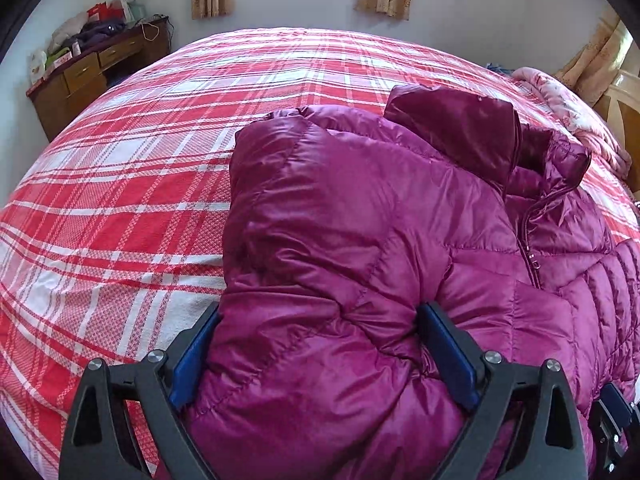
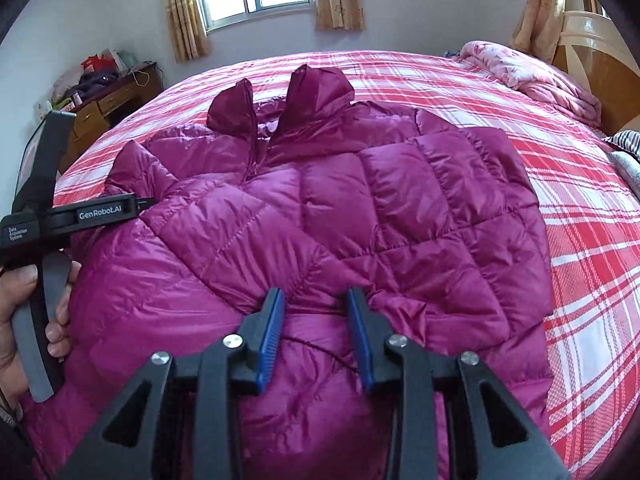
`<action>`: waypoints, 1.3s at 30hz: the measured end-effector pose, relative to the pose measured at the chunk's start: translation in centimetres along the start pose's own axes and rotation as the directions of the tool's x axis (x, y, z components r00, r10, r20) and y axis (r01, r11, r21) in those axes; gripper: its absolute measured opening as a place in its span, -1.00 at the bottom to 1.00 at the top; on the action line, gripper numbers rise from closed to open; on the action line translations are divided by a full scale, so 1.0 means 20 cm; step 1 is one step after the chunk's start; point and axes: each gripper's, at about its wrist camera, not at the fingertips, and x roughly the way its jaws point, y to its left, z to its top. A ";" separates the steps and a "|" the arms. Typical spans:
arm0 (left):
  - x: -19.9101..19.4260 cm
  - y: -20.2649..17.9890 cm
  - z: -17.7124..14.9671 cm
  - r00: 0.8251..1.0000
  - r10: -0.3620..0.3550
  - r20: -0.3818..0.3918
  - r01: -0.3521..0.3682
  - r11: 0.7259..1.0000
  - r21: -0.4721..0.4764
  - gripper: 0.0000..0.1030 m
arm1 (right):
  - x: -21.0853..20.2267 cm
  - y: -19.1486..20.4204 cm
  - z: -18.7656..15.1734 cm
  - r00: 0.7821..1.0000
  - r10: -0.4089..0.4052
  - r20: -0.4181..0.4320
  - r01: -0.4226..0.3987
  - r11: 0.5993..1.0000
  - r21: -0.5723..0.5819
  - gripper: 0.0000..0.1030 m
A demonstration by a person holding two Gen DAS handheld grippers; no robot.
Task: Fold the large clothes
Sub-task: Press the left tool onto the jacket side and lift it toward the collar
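One jacket, one bed, two grippers, one dresser, perhaps one quilt.

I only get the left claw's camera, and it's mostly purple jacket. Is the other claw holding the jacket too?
Observer: The right claw sits over the jacket near its bottom edge, jaws apart, fabric between them; I can't tell if it grips.
Operator: Is the jacket's other side folded in yet?
Observer: Yes, its right side already lies folded over the front.
Operator: My claw feels full. What does it look like from there?
Observer: The left claw shows only as its black body at the picture's left edge, with a hand squeezing the grey trigger.
Operator: Anything else on the bed?
Observer: A pink quilt is bunched by the headboard.
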 end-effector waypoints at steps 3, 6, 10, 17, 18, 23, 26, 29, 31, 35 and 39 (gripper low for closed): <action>0.01 -0.02 0.00 1.000 0.023 -0.001 -0.023 1.000 0.014 0.89 | 0.01 0.02 0.00 1.000 -0.030 -0.006 0.030 0.999 -0.023 -0.31; 0.02 -0.03 0.00 0.999 0.035 -0.003 -0.035 0.999 0.021 0.90 | 0.02 0.03 -0.01 0.999 -0.052 -0.012 0.051 0.998 -0.041 -0.31; 0.03 -0.03 0.01 0.999 0.048 -0.007 -0.048 0.999 0.026 0.94 | 0.03 0.06 -0.01 0.996 -0.086 -0.016 0.085 0.994 -0.069 -0.31; 0.04 -0.03 0.01 0.998 0.067 -0.002 -0.067 0.997 0.026 0.98 | 0.03 0.08 -0.01 0.992 -0.127 -0.017 0.124 0.987 -0.097 -0.31; 0.04 -0.03 0.01 0.998 0.068 -0.001 -0.068 0.997 0.027 0.98 | 0.03 0.09 -0.01 0.991 -0.132 -0.017 0.130 0.986 -0.102 -0.31; 0.04 -0.03 0.00 0.998 0.070 0.002 -0.070 0.997 0.027 0.98 | 0.04 0.11 -0.01 0.988 -0.152 -0.014 0.150 0.982 -0.117 -0.31; 0.04 -0.03 0.00 0.998 0.070 0.002 -0.070 0.997 0.027 0.98 | 0.04 0.11 -0.02 0.988 -0.157 -0.013 0.154 0.981 -0.121 -0.31; 0.04 -0.03 0.00 0.998 0.068 0.004 -0.068 0.997 0.026 0.98 | 0.04 0.11 -0.02 0.987 -0.160 -0.012 0.157 0.980 -0.123 -0.31; 0.03 -0.03 0.00 0.998 0.070 0.005 -0.071 0.997 0.026 0.98 | 0.04 0.12 -0.02 0.986 -0.165 -0.011 0.162 0.978 -0.128 -0.31; 0.03 -0.03 -0.01 0.997 0.073 0.007 -0.073 0.997 0.028 0.98 | 0.04 0.13 -0.02 0.983 -0.183 -0.006 0.181 0.974 -0.140 -0.31; 0.03 -0.04 -0.01 0.997 0.073 0.007 -0.073 0.997 0.027 0.98 | 0.04 0.14 -0.02 0.981 -0.194 -0.003 0.191 0.970 -0.150 -0.31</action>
